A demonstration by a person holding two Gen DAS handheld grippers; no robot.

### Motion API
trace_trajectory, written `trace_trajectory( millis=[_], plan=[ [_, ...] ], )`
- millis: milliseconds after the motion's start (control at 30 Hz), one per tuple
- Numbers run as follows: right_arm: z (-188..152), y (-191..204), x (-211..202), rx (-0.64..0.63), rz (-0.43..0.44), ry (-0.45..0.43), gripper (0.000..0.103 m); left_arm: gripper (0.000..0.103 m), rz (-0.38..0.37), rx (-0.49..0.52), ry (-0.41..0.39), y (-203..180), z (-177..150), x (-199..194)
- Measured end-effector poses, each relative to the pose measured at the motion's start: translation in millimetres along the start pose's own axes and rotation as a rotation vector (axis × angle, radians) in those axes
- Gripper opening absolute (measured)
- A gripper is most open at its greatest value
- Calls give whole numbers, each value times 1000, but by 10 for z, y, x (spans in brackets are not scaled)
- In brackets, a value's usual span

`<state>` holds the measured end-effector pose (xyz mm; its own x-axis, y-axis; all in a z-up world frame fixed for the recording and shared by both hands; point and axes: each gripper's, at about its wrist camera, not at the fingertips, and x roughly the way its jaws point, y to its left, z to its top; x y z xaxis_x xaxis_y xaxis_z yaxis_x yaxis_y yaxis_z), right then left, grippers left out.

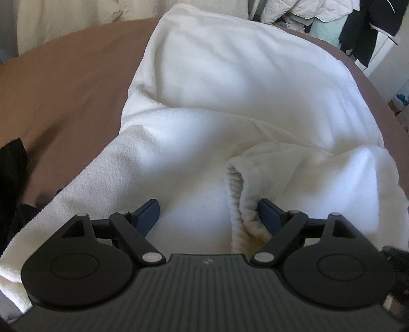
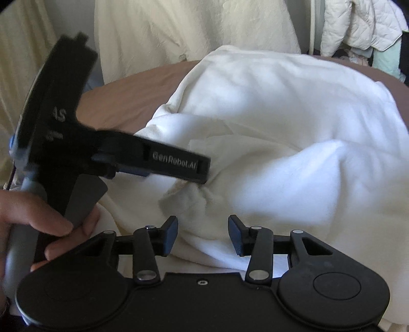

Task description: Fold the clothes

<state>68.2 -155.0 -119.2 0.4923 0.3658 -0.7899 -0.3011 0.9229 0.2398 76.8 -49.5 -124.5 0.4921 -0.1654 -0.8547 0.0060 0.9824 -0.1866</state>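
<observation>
A white fleece garment (image 1: 230, 84) lies rumpled on a brown surface (image 1: 64, 84); the right wrist view shows the same garment (image 2: 294, 115). My left gripper (image 1: 208, 214) is open, low over the near folds, with a ribbed cuff (image 1: 239, 204) just inside its right finger. Seen side-on in the right wrist view, the left gripper (image 2: 202, 171) has its tip at the bunched cuff, and a hand (image 2: 51, 224) holds its handle. My right gripper (image 2: 203, 232) is open just above the garment's near fold, with nothing pinched.
Dark clothing (image 1: 12, 178) lies at the left edge of the brown surface. Quilted jackets and other clothes (image 1: 306, 12) hang at the back right. Cream fabric (image 2: 179, 30) hangs behind the far edge. Bare brown surface lies left of the garment.
</observation>
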Motion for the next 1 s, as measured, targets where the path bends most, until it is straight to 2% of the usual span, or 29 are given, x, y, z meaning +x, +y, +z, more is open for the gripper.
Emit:
trace_trajectory(
  millis=[33, 67, 100, 200, 233, 300, 367, 433, 467, 567, 633, 733, 800, 900, 1000],
  plan=[
    [-4, -9, -16, 5, -2, -5, 49, 29, -7, 17, -18, -32, -19, -32],
    [-9, -17, -32, 10, -3, -11, 50, 6, -20, 36, -57, -77, -39, -120],
    [-13, -26, -47, 15, -5, -16, 51, 5, -27, 56, -113, -130, -54, -253],
    [-20, -71, -82, 45, -16, -28, 51, 5, 3, 122, -281, -214, -24, -654],
    [-19, -97, -87, 63, -24, -30, 52, 5, 7, 108, -316, -165, 6, -776],
    [-21, -117, -152, 74, -27, -55, 52, 5, 9, 58, -362, -9, 49, -953],
    [-22, -138, -217, 85, -31, -80, 54, 5, 43, 11, -385, 168, 76, -1040],
    [-5, -213, -266, 119, -45, -103, 61, 5, 91, -25, -357, 285, 86, -941],
    [-4, -259, -297, 143, -55, -114, 62, 6, 108, -32, -319, 318, 90, -839],
    [-20, -451, -297, 252, -78, -120, 62, 9, 140, -19, -138, 349, 88, -417],
    [-29, -591, -258, 320, -99, -110, 62, 13, 194, 7, -72, 300, 49, -246],
    [-13, -715, -304, 351, -195, -140, 62, 25, 217, 29, -85, 239, 55, -272],
    [10, -865, -447, 352, -285, -197, 62, 46, 193, -12, -113, 313, 73, -361],
    [7, -1123, -700, 346, -456, -267, 62, 48, 130, -89, -151, 488, 95, -493],
    [-152, -1375, -826, 350, -447, -274, 63, 53, 75, -145, -170, 640, 133, -599]
  ],
)
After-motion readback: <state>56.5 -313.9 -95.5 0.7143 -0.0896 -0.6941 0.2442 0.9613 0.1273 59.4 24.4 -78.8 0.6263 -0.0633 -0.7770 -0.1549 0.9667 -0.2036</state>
